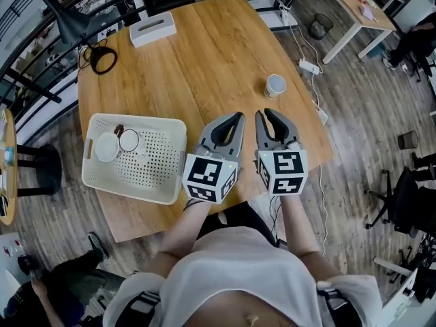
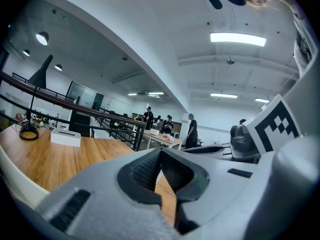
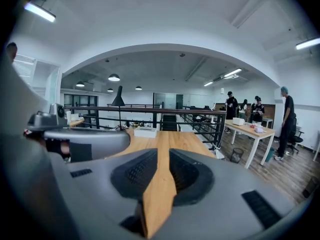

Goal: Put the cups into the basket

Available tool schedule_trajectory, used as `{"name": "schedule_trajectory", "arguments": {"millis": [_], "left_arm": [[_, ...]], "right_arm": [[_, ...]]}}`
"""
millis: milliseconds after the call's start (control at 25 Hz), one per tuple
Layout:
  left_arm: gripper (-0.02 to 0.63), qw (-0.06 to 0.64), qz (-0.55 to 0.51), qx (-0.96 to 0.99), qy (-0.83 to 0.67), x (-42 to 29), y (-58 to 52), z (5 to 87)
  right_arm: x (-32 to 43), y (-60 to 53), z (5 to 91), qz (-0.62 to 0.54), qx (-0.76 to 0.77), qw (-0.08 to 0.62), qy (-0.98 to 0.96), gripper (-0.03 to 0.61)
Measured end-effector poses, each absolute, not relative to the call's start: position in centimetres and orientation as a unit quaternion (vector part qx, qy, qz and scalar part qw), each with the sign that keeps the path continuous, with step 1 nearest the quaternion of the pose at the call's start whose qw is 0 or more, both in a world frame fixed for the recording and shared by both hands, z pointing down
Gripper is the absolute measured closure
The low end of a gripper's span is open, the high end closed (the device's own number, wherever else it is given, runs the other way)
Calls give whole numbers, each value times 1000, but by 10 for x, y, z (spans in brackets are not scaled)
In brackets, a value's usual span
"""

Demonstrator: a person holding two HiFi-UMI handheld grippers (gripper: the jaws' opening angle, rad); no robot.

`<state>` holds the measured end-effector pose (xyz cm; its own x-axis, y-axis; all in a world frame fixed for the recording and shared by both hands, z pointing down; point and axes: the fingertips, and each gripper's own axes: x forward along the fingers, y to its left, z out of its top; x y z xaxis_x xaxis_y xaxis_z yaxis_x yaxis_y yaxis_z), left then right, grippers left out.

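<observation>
A small white cup (image 1: 275, 86) stands alone on the wooden table (image 1: 204, 53), ahead and slightly right of both grippers. The white perforated basket (image 1: 160, 162) sits at the table's left front; two white cups (image 1: 107, 148) (image 1: 129, 140) lie in its far left corner. My left gripper (image 1: 238, 116) hovers just right of the basket with its jaws together and nothing held; its tips also meet in the left gripper view (image 2: 160, 151). Beside it, my right gripper (image 1: 266, 113) shows a narrow gap between its jaws (image 3: 162, 151), with only bare table seen through it.
A white tissue box (image 1: 152, 28) lies at the table's far edge, with a coiled black cable (image 1: 102, 58) and a black lamp (image 1: 65, 16) at the far left. A railing runs behind. A power strip (image 1: 310, 66) lies on the floor right of the table.
</observation>
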<state>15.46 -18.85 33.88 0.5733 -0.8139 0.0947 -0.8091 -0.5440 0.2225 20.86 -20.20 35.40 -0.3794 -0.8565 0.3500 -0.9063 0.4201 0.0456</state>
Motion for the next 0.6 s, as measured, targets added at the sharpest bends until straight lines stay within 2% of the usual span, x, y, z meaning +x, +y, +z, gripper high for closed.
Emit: {"name": "schedule_trajectory", "arguments": {"millis": [200, 320, 480, 600], "left_arm": [[606, 119, -10, 877, -464, 169, -203, 338], [606, 120, -10, 875, -469, 176, -215, 340], [606, 125, -7, 869, -478, 184, -229, 347], [606, 129, -5, 865, -485, 191, -238, 352]], "right_arm": [[218, -218, 352, 89, 509, 168, -839, 304], [228, -231, 358, 79, 500, 202, -839, 268], [241, -246, 371, 69, 476, 249, -841, 264], [248, -259, 374, 69, 459, 257, -848, 264]]}}
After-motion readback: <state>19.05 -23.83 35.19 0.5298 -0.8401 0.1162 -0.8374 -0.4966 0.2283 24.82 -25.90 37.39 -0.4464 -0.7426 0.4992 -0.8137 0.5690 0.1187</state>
